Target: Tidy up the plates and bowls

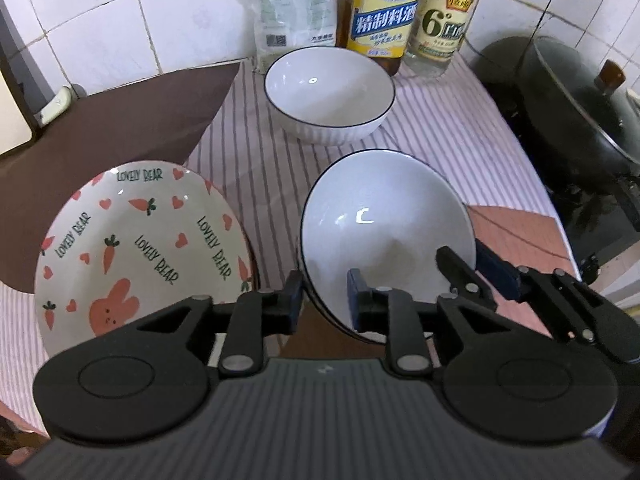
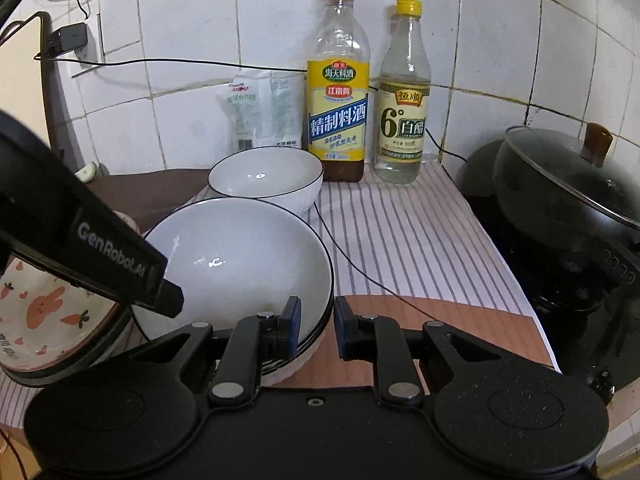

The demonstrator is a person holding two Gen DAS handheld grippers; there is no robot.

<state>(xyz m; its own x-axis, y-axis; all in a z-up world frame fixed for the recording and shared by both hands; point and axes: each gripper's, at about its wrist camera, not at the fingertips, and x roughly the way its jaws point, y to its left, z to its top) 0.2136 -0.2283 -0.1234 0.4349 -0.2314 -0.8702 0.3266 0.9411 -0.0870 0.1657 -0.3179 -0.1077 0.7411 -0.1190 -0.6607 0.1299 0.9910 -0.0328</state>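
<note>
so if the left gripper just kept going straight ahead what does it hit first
Most likely the near white bowl: the left gripper already straddles its tilted rim, which the right gripper seems to hold. Beyond it stands the far white bowl.

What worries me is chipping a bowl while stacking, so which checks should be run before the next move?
1. Right gripper straddles the near bowl's rim, one finger inside and one outside: ok.
2. Left gripper straddles the same bowl's rim at another spot: ok.
3. Either gripper is clamped firmly on that rim: cannot tell.
4. Far bowl stands upright and empty, ready to receive another: ok.
5. Path over the striped cloth is free of snags: not ok, a thin black cable lies across it right beside the near bowl.
6. Room behind the far bowl: not ok, the yellow-label bottle stands close behind it.
</note>
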